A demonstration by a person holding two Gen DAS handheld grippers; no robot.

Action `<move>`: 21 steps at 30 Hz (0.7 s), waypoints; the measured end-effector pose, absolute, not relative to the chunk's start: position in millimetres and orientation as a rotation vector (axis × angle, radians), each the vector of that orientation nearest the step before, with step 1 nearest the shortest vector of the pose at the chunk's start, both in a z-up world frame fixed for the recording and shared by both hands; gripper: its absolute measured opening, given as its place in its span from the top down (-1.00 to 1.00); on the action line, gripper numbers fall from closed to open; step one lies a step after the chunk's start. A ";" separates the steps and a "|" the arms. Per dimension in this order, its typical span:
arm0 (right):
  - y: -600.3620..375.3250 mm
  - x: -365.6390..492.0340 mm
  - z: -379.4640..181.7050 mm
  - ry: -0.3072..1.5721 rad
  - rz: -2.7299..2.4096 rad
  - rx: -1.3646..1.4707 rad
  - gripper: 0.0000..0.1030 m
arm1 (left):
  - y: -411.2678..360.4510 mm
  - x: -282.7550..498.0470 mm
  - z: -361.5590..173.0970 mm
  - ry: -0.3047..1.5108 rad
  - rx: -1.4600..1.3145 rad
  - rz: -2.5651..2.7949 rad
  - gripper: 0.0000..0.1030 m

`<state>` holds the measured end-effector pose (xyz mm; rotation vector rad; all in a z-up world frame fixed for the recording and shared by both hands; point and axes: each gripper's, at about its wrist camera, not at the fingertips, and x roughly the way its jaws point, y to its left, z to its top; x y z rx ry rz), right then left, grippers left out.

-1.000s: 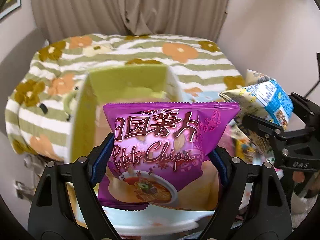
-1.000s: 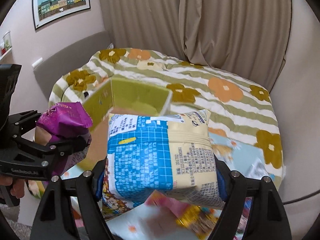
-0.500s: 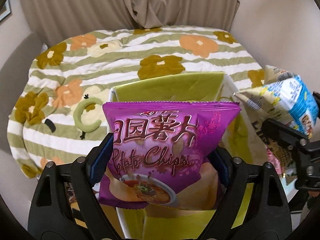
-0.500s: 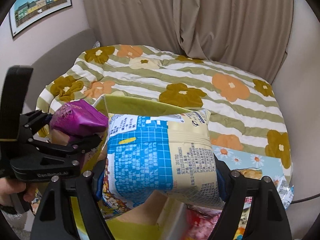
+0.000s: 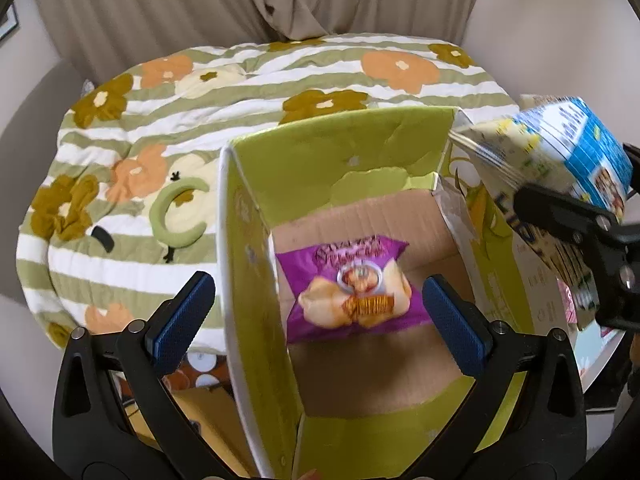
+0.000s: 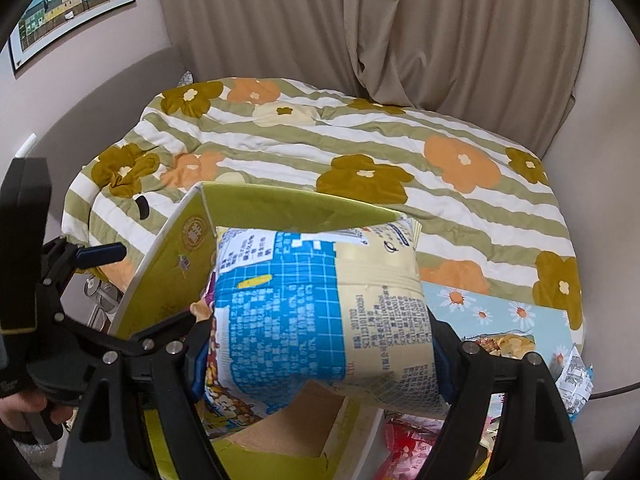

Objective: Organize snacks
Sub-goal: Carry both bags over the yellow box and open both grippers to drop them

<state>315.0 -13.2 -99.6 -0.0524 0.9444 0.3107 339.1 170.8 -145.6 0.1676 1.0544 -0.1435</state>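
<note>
The purple potato chip bag (image 5: 352, 280) lies on the cardboard floor of the open green box (image 5: 340, 160), blurred as if just dropped. My left gripper (image 5: 316, 308) hangs above the box, its jaws opening wide with nothing between the blue pads. My right gripper (image 6: 320, 356) is shut on a blue and cream snack bag (image 6: 320, 308), held over the box's right rim (image 6: 296, 204). The same blue and cream snack bag (image 5: 560, 152) shows at the right edge of the left wrist view. My left gripper (image 6: 100, 300) appears at the left in the right wrist view.
The box stands against a bed with a striped, flowered quilt (image 5: 200, 92). Beige curtains (image 6: 360, 20) hang behind. More snack packets (image 6: 504, 344) lie on a blue flowered sheet (image 6: 492, 312) to the right of the box. A framed picture (image 6: 72, 0) hangs on the left wall.
My left gripper moved over the box, opened and let go of the purple chip bag, which dropped to the box floor. The right gripper carried the blue bag up to the box.
</note>
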 end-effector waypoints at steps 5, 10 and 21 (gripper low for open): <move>-13.2 323.9 -93.9 0.930 0.340 -0.007 -0.56 | 172.1 321.6 -137.4 1.052 0.163 -0.120 -0.99; 0.3 344.6 -104.9 0.960 0.373 0.002 -0.56 | 172.4 316.6 -135.5 1.056 0.153 -0.102 -0.99; 3.3 350.9 -129.9 0.960 0.385 -0.010 -0.99 | 171.1 318.1 -143.7 1.080 0.145 -0.081 -0.99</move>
